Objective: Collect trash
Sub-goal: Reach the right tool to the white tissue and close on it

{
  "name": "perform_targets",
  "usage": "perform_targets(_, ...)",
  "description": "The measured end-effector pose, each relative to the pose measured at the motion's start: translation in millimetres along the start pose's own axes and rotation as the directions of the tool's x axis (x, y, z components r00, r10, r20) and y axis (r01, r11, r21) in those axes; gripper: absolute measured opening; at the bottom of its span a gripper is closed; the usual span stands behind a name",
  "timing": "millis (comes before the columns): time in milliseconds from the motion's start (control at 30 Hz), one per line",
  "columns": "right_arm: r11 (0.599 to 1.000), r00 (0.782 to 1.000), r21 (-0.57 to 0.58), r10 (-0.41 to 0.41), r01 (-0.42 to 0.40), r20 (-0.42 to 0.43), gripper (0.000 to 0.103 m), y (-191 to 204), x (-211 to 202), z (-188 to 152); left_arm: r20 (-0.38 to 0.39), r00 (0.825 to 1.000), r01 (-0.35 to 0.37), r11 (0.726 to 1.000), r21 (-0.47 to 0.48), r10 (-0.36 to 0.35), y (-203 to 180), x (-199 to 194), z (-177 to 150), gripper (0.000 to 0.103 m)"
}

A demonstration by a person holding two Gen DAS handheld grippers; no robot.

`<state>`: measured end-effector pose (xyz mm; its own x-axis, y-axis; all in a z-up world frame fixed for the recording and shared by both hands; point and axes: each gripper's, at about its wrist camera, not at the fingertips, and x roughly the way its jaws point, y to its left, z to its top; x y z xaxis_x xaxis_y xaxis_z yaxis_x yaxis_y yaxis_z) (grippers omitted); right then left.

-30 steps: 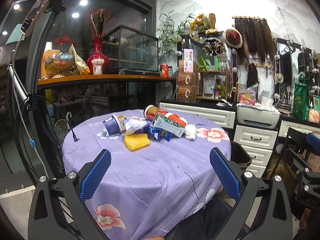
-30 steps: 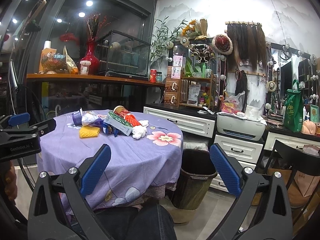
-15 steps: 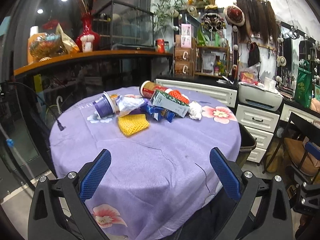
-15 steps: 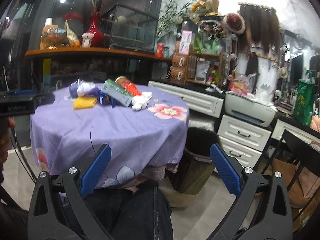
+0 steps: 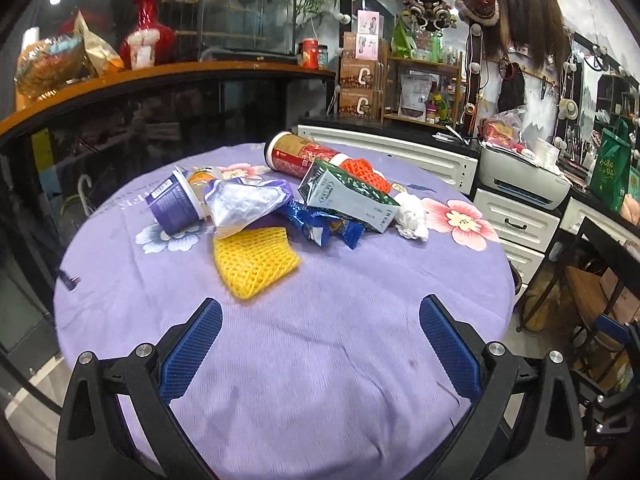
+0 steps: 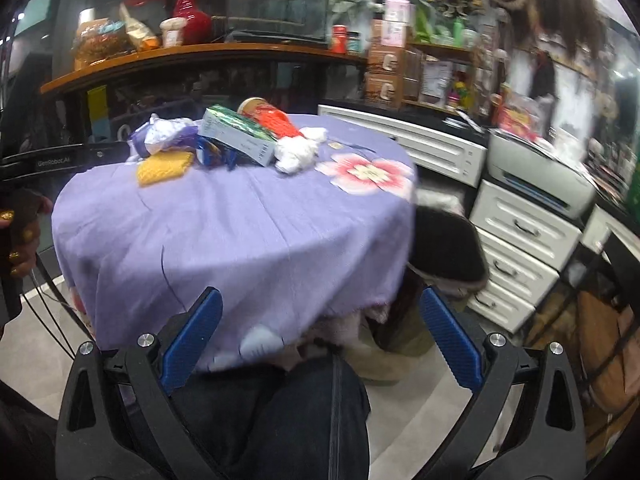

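Note:
A pile of trash lies on the round table with the purple floral cloth (image 5: pixel 320 340): a yellow foam net (image 5: pixel 254 266), a purple cup (image 5: pixel 174 208), a silver wrapper (image 5: pixel 244 204), a blue wrapper (image 5: pixel 324 224), a green-white carton (image 5: pixel 348 198), a red tube can (image 5: pixel 300 156), an orange net (image 5: pixel 366 172) and a white tissue wad (image 5: pixel 412 214). My left gripper (image 5: pixel 320 344) is open and empty, above the cloth just short of the yellow net. My right gripper (image 6: pixel 320 336) is open and empty, low at the table's near edge. The dark trash bin (image 6: pixel 444 248) stands right of the table.
White drawers (image 6: pixel 516 236) with a printer (image 6: pixel 544 188) stand right of the bin. A wooden shelf (image 5: pixel 160 76) with a red vase lies behind the table. A chair (image 5: pixel 600 272) stands at the right. The person's legs (image 6: pixel 280 412) are under the right gripper.
My left gripper has moved forward over the table toward the trash pile. My right gripper has dropped lower and closer to the table's edge. Both stay open.

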<state>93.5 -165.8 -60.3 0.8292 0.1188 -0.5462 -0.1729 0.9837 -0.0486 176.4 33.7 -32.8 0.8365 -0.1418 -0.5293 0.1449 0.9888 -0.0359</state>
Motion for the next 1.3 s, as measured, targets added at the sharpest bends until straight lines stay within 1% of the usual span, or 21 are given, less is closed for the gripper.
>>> perform_targets(100, 0.997, 0.996, -0.03, 0.072, -0.073, -0.055, 0.098, 10, 25, 25, -0.018, 1.0, -0.001, 1.0, 0.009, 0.001, 8, 10, 10, 0.098)
perform_targets(200, 0.988, 0.984, -0.018, 0.151, -0.154, -0.094, 0.098, 17, 51, 49, -0.029, 1.0, 0.001, 1.0, 0.021, -0.001, 13, 17, 19, 0.098)
perform_targets(233, 0.983, 0.978, -0.032, 0.177, -0.181, -0.107, 0.098, 21, 63, 59, -0.03, 1.0, 0.001, 1.0, 0.022, -0.001, 15, 18, 20, 0.098)
perform_targets(333, 0.977, 0.976, -0.073, 0.193, -0.201, -0.104, 0.098, 26, 82, 83, -0.047, 0.999, 0.006, 1.0, 0.019, -0.005, 23, 20, 21, 0.098)
perform_targets(433, 0.971, 0.974, -0.094, 0.213, -0.22, -0.078, 0.098, 27, 98, 106, -0.067, 0.998, -0.007, 1.0, 0.016, 0.008, 31, 24, 20, 0.098)
perform_targets(533, 0.974, 0.979, -0.119, 0.184, -0.193, -0.082, 0.098, 26, 123, 128, -0.086, 0.996, -0.02, 1.0, 0.008, 0.021, 39, 30, 19, 0.098)
perform_targets(633, 0.979, 0.98, -0.113, 0.157, -0.171, -0.126, 0.092, 21, 155, 142, -0.103, 0.995, 0.001, 1.0, -0.026, -0.004, 46, 35, 19, 0.098)
perform_targets(733, 0.983, 0.974, -0.118, 0.118, -0.142, -0.193, 0.079, 16, 190, 152, -0.113, 0.994, 0.009, 0.999, -0.036, -0.013, 48, 38, 19, 0.098)
perform_targets(767, 0.983, 0.972, -0.118, 0.114, -0.14, -0.203, 0.076, 14, 197, 154, -0.111, 0.994, 0.015, 0.999, -0.034, -0.019, 47, 38, 19, 0.098)
perform_targets(1000, 0.981, 0.965, -0.131, 0.11, -0.144, -0.236, 0.072, 5, 226, 163, -0.116, 0.992, 0.049, 0.998, -0.031, -0.052, 44, 43, 20, 0.098)
perform_targets(1033, 0.98, 0.963, -0.132, 0.11, -0.146, -0.245, 0.067, 5, 230, 162, -0.118, 0.991, 0.052, 0.998, -0.029, -0.055, 44, 44, 20, 0.098)
perform_targets(1067, 0.979, 0.96, -0.133, 0.116, -0.153, -0.253, 0.059, 4, 233, 161, -0.12, 0.991, 0.055, 0.998, -0.028, -0.058, 44, 45, 20, 0.098)
perform_targets(1100, 0.979, 0.959, -0.131, 0.12, -0.157, -0.257, 0.054, 4, 235, 161, -0.122, 0.991, 0.059, 0.998, -0.028, -0.062, 44, 45, 20, 0.098)
perform_targets(1133, 0.979, 0.956, -0.123, 0.126, -0.164, -0.266, 0.043, 3, 238, 159, -0.127, 0.99, 0.064, 0.998, -0.027, -0.067, 44, 47, 20, 0.098)
perform_targets(1167, 0.979, 0.951, -0.111, 0.135, -0.172, -0.277, 0.04, 2, 240, 158, -0.126, 0.99, 0.068, 0.998, -0.019, -0.07, 44, 48, 21, 0.098)
perform_targets(1200, 0.979, 0.952, -0.105, 0.138, -0.172, -0.272, 0.039, 1, 240, 156, -0.127, 0.989, 0.075, 0.997, -0.015, -0.077, 43, 49, 22, 0.098)
perform_targets(1300, 0.977, 0.956, -0.113, 0.145, -0.178, -0.256, 0.031, 0, 235, 155, -0.133, 0.987, 0.093, 0.996, 0.01, -0.091, 38, 54, 26, 0.098)
